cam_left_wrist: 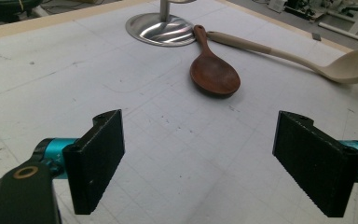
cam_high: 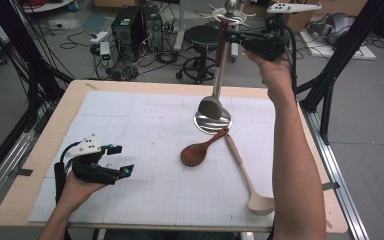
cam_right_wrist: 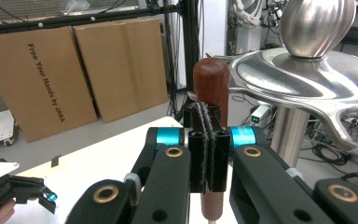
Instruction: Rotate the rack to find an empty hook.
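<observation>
The one thing I can read from here is on the cardboard box (cam_right_wrist: 37, 84) leaning at the back of the room, seen in the right gripper view: dark print running down its face says "Free Your Hands by JAKA". The box beside it carries no print that I can make out, and any other lettering is too small to tell.

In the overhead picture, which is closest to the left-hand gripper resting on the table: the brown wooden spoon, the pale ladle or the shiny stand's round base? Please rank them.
From the left gripper:
1. Brown wooden spoon, mid-table, to its right.
2. Stand's round base, beyond the spoon, toward the far edge.
3. Pale ladle, farthest right; its bowl lies near the front edge.
</observation>
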The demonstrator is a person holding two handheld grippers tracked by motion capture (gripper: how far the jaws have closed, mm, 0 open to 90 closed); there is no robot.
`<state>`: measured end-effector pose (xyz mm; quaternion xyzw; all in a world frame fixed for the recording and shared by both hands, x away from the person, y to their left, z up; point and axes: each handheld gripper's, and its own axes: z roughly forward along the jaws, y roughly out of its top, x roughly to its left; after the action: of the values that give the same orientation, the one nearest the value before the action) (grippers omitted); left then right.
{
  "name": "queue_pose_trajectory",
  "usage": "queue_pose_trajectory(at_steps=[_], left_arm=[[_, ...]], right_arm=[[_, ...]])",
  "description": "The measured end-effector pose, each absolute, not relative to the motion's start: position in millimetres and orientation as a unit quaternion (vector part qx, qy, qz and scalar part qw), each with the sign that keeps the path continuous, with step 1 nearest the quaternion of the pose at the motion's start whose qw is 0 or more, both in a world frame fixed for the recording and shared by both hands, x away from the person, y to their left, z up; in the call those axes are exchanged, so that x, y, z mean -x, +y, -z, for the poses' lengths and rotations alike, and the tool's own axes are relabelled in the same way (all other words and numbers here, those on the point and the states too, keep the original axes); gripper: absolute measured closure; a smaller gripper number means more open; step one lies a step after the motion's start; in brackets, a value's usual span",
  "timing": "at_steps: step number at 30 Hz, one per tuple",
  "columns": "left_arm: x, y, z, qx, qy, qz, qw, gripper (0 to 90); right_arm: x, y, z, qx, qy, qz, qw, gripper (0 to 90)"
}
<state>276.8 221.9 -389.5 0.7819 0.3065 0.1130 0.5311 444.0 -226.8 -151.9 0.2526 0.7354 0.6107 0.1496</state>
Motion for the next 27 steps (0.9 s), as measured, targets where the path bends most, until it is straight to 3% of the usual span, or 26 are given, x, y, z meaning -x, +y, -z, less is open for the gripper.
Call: queue_pose_trajectory(at_steps=[27], left_arm=[[-276.6,222.7,389.2,-0.781,0.306,-0.113,0.532,17.4]], right_arm=[[-444.1,-211.7,151.5,-0.258,0.731,-0.610,0.164,89.7]])
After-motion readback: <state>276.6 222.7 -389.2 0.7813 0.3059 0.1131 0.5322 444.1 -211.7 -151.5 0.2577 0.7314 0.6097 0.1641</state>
